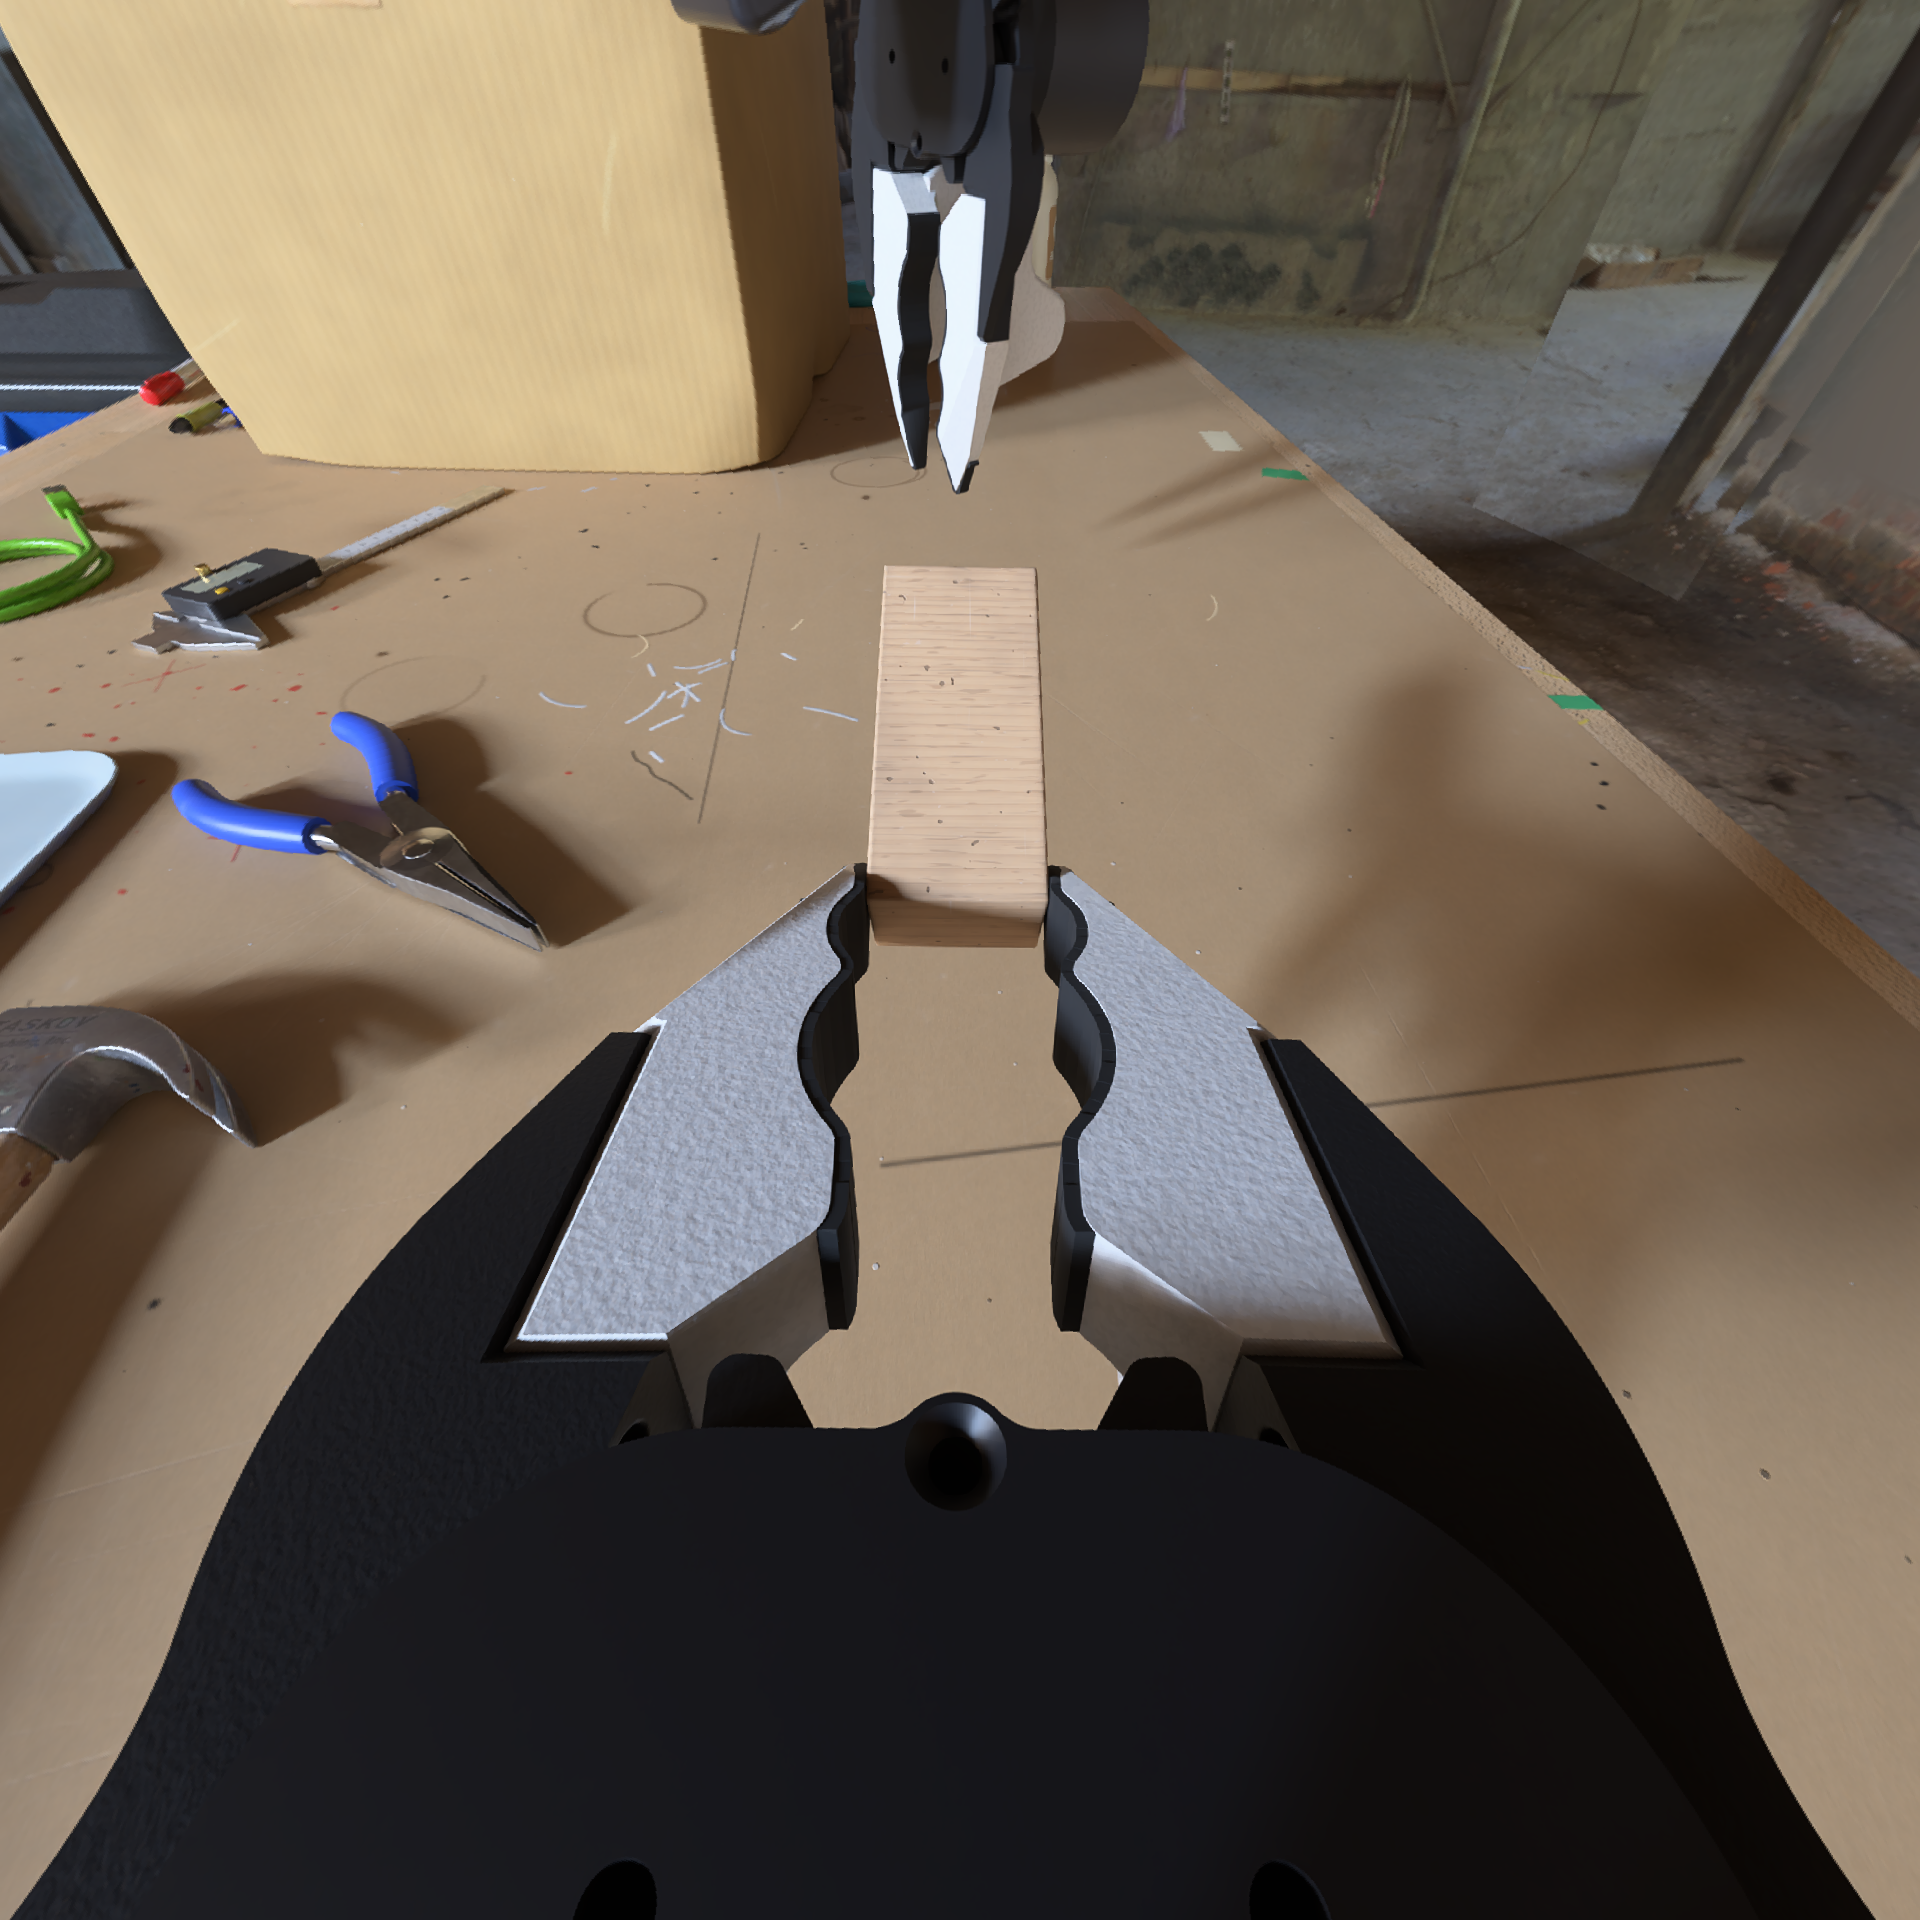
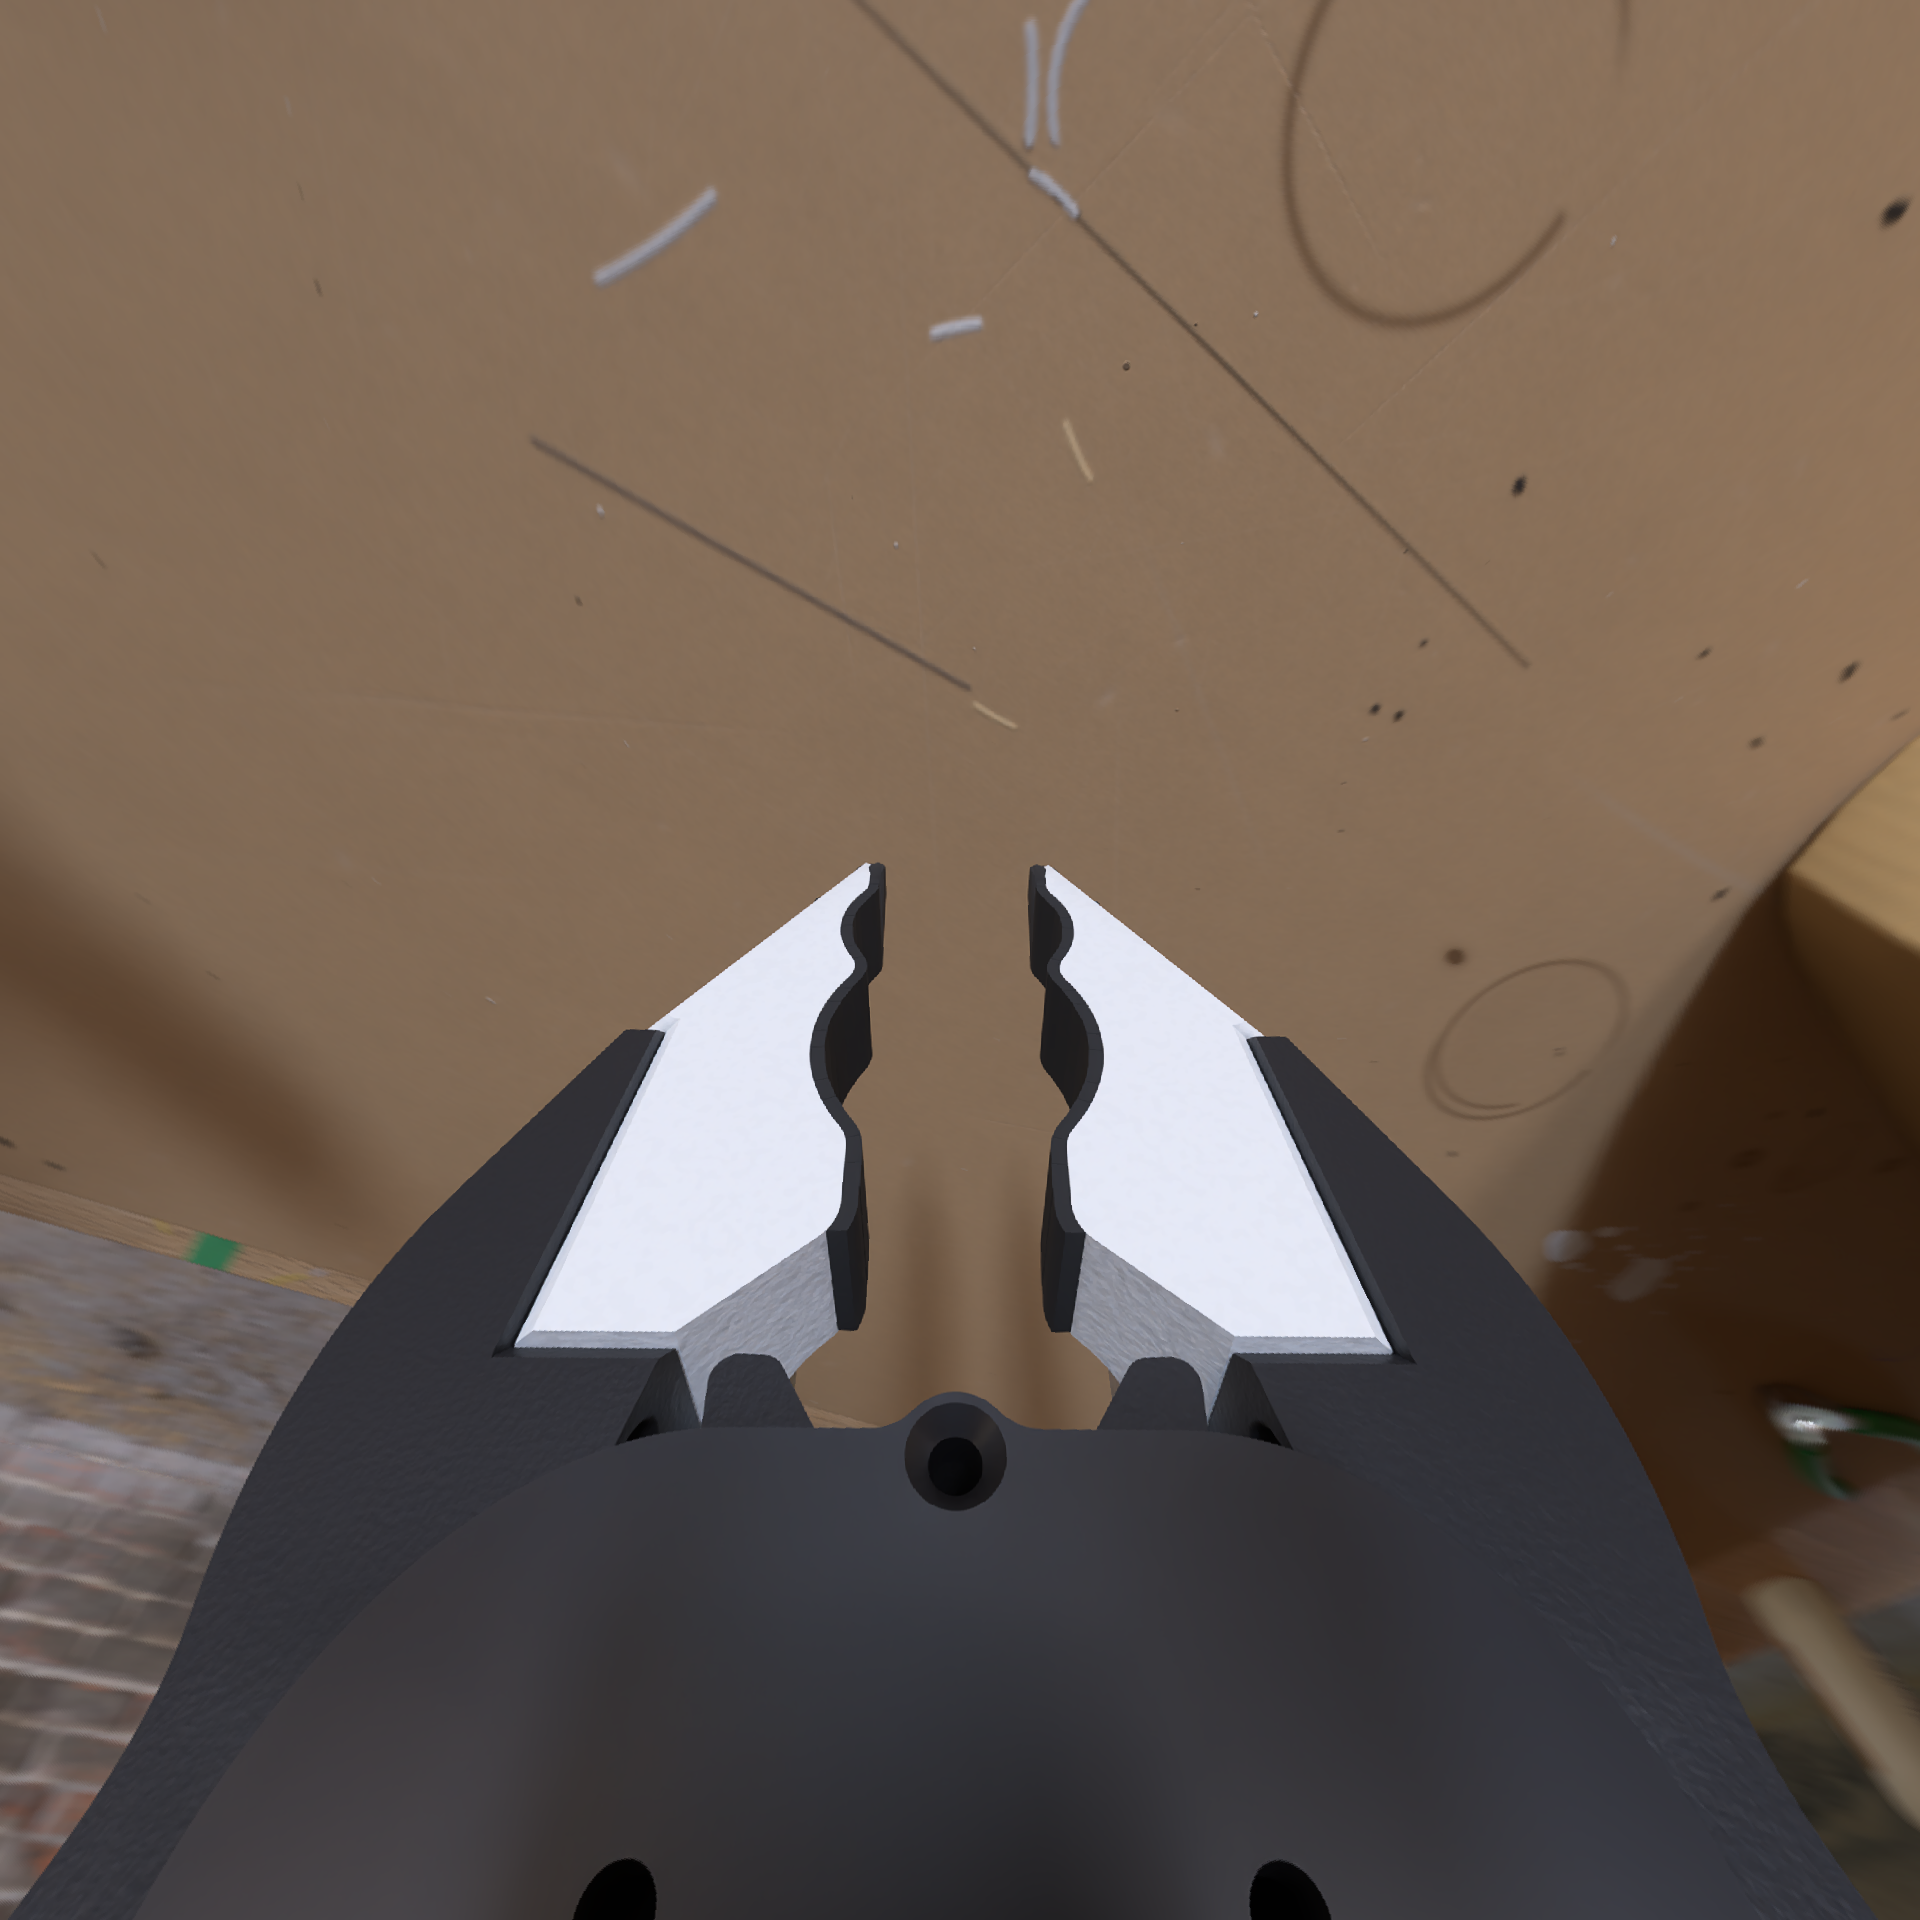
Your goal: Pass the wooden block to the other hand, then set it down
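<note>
The wooden block (image 1: pixel 956 727) is a long pale plank, and my left gripper (image 1: pixel 956 896) is shut on its near end. The block points straight ahead, level, above the brown table (image 1: pixel 1247 935). My right gripper (image 1: pixel 938 473) hangs fingers-down just beyond the block's far end, a little higher, not touching it. In the right wrist view the right gripper (image 2: pixel 956 873) is open and empty, looking down at the bare table (image 2: pixel 727 416). The block does not show in that view.
A large cardboard box (image 1: pixel 416 229) stands at the back left. Blue-handled pliers (image 1: pixel 364 831), a hammer (image 1: pixel 94 1081), a caliper (image 1: pixel 239 592), a green cable (image 1: pixel 52 561) and a white tray (image 1: pixel 42 810) lie to the left. The table edge (image 1: pixel 1662 748) runs along the right.
</note>
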